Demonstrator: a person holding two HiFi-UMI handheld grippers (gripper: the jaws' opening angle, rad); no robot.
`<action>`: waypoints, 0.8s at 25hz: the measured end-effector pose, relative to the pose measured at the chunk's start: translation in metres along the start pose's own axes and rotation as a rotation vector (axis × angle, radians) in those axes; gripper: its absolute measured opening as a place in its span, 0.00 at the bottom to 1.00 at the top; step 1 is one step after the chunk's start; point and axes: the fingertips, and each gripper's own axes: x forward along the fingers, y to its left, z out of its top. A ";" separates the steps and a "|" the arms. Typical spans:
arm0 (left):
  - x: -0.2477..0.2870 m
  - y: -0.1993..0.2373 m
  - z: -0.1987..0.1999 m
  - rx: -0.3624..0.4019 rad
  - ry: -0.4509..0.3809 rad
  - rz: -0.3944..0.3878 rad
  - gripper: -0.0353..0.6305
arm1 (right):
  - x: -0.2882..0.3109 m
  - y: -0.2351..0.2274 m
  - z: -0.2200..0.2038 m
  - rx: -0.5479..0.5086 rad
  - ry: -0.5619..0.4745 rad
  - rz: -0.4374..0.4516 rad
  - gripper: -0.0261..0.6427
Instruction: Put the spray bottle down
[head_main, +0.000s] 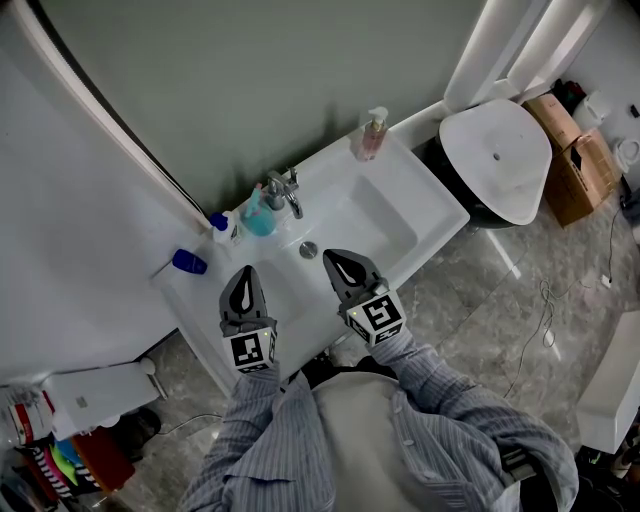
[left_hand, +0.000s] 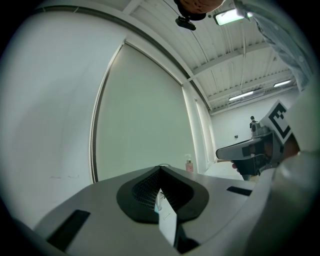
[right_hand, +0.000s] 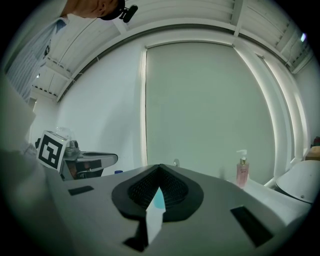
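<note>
**A:** Where is the spray bottle?

**B:** It stands upright on the back ledge of the sink, just left of the tap. It has a rounded teal plastic body. Neither gripper touches it, and both are well short of it, over the front rim.

**A:** And the grippers themselves?

**B:** The left gripper has its jaws pressed together with nothing between them. Its own view shows the two grey shells meeting at a point around a black ribbed pad. The right gripper looks the same in its own view, with jaws together and empty. Both point level towards the wall, which is a smooth, pale green panel.

**A:** What is the sink like?

**B:** It is glossy white and rectangular, with a shallow basin and a round metal drain. The tap is shiny chrome.

**A:** What else sits on the ledge?

**B:** A clear pump bottle of pink liquid stands at the far corner. A small white bottle with a blue cap is just left of the spray bottle. A blue lump lies nearer the left edge, and I cannot tell what it is.

**A:** And around the sink?

**B:** There is a white toilet with a smooth oval lid, and brown cardboard boxes stand beyond it. The floor is grey, mottled tile. The person's sleeves are thin-striped cloth.
</note>
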 end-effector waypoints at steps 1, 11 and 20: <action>0.000 0.000 0.000 -0.001 0.001 -0.001 0.05 | 0.000 0.000 -0.001 0.000 0.003 -0.001 0.06; -0.008 -0.004 0.006 -0.010 -0.009 -0.010 0.06 | -0.004 0.005 0.000 0.006 0.004 -0.004 0.06; -0.018 -0.002 0.002 -0.021 -0.013 -0.002 0.06 | -0.009 0.013 -0.002 -0.002 0.000 -0.002 0.06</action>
